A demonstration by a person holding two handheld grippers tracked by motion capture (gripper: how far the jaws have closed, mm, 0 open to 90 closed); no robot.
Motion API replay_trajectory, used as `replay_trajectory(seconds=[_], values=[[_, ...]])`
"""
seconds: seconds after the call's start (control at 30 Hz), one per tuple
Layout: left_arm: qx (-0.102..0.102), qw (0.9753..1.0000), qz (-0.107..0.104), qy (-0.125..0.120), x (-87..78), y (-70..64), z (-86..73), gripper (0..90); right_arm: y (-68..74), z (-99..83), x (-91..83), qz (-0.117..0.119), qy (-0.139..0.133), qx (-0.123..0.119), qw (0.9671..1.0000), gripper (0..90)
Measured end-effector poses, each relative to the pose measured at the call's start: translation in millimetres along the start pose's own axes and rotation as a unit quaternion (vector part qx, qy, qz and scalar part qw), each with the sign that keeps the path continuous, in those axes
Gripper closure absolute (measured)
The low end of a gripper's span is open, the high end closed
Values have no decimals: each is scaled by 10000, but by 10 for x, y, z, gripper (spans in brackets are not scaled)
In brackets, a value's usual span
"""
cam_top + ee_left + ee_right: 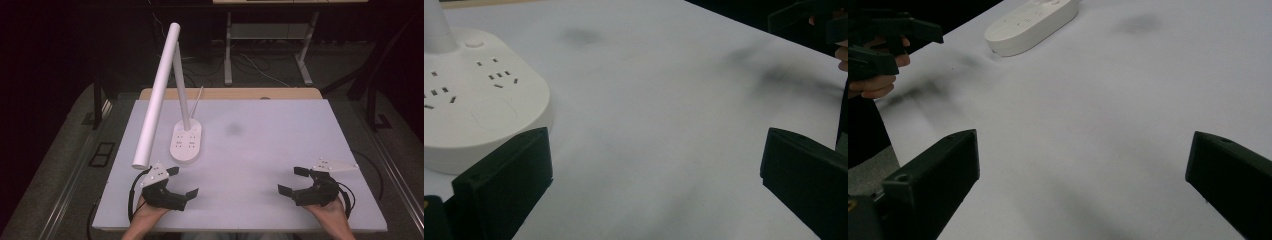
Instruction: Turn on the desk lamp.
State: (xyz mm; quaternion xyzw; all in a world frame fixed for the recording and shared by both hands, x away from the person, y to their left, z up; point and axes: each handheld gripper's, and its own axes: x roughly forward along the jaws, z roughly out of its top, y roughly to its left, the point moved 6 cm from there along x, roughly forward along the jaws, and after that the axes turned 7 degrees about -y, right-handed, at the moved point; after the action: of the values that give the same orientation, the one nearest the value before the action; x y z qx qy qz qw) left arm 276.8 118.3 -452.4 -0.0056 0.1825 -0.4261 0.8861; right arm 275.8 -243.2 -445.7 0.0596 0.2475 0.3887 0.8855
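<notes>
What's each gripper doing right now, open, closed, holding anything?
Left gripper: open, holding nothing, just in front of the desk lamp's base.
Right gripper: open, holding nothing, above the white table.

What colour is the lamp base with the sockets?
White; the lamp base shows best in the left gripper view.

Table (280, 150) top is a matt white board, smooth, with a few smudgy grey marks; a bare wood edge peeks out at 12 o'clock. The lamp (186, 140) looks like smooth white plastic with a soft satin sheen on its base, sockets moulded in. Both hand-held grippers, left (182, 182) and right (291, 181), are matt black plastic, a bit grainy like 3D print. Floor (75, 150) looks like grey carpet.
</notes>
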Motion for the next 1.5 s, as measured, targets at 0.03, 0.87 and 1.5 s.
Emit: replay_trajectory(seconds=[0.03,0.87,1.5], values=[[0,10000,0,0,0,0,0,0,0,0,0,0,0,0,10000,4],[86,9999,-67,36,-11,-26,-1,0,7,-31,1,-25,179,-29,9998,4],[98,9998,-105,113,6,-25,-22,0,32,125,-18,24,251,-89,9996,4]])
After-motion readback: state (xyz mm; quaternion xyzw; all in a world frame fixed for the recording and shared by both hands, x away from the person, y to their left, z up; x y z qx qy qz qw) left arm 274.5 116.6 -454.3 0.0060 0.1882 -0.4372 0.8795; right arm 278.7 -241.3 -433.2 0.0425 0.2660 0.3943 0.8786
